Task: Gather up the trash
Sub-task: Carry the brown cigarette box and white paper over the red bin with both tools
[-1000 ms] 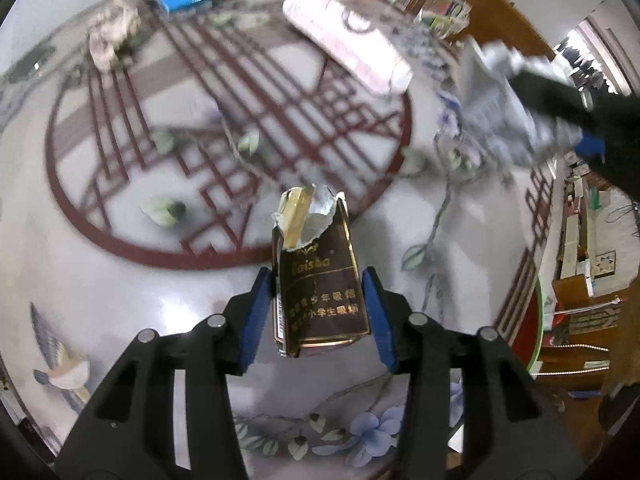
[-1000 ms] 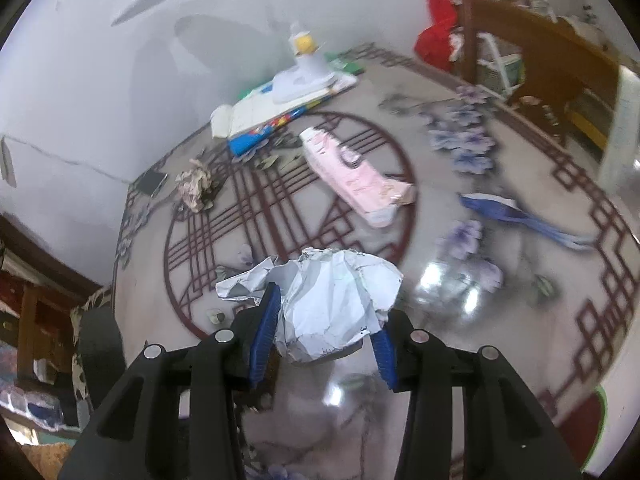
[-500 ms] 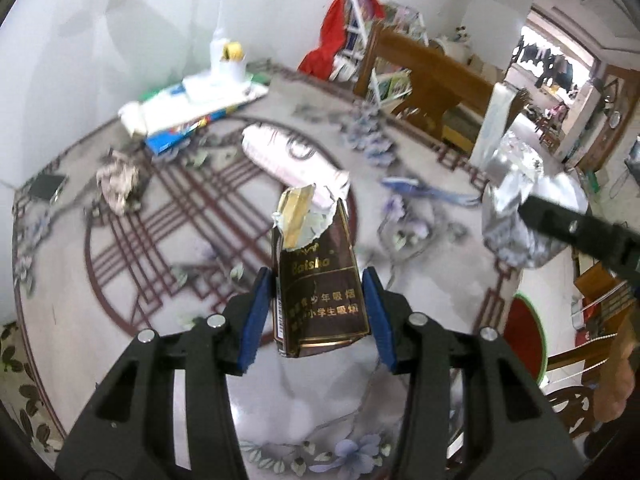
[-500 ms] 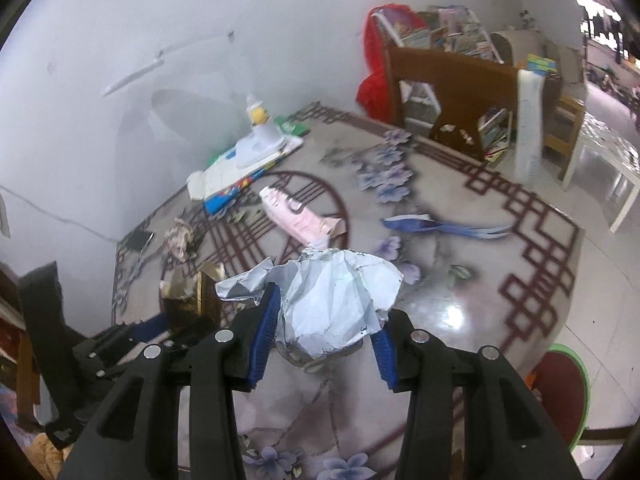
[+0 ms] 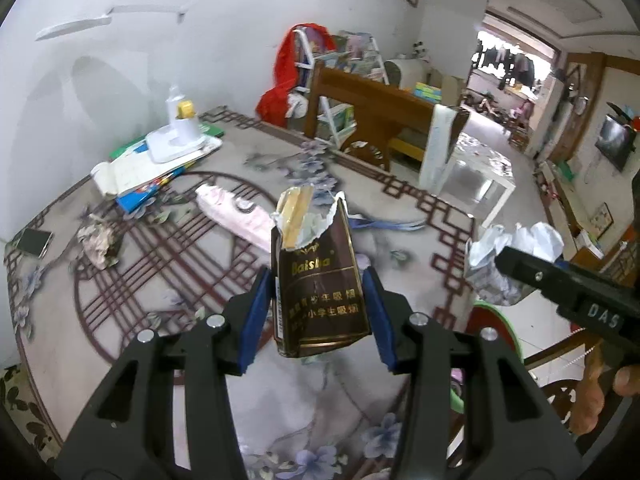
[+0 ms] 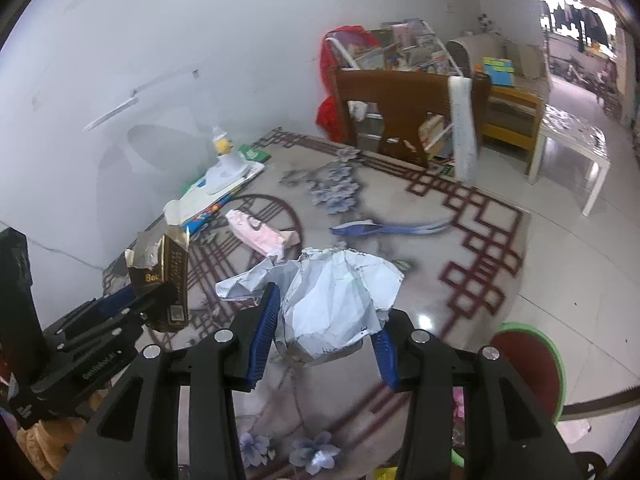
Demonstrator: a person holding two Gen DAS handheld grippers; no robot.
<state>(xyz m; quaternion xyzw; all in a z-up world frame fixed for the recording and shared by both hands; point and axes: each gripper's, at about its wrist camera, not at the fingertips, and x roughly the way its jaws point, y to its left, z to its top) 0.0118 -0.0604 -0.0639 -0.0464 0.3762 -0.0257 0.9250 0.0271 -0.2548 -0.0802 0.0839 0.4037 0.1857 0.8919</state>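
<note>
My left gripper (image 5: 318,316) is shut on a torn brown cigarette pack (image 5: 318,284), held upright above the patterned table (image 5: 120,320). The pack also shows in the right wrist view (image 6: 162,280). My right gripper (image 6: 322,332) is shut on a crumpled white paper ball (image 6: 332,304), which also shows at the right of the left wrist view (image 5: 508,260). A round bin with a green rim and red inside (image 6: 532,364) sits below the table edge on the right. A crumpled paper wad (image 5: 98,242) and a pink packet (image 5: 236,216) lie on the table.
A stack of books with a white lamp base (image 5: 168,152) and a phone (image 5: 34,240) sit at the table's far left. A blue wrapper (image 6: 384,228) lies mid-table. A wooden chair (image 5: 368,120) and a white side table (image 5: 476,172) stand beyond.
Both grippers have lifted and tilted up from the table, still holding the pack and the paper ball. The room and the green-rimmed bin have come into view.
</note>
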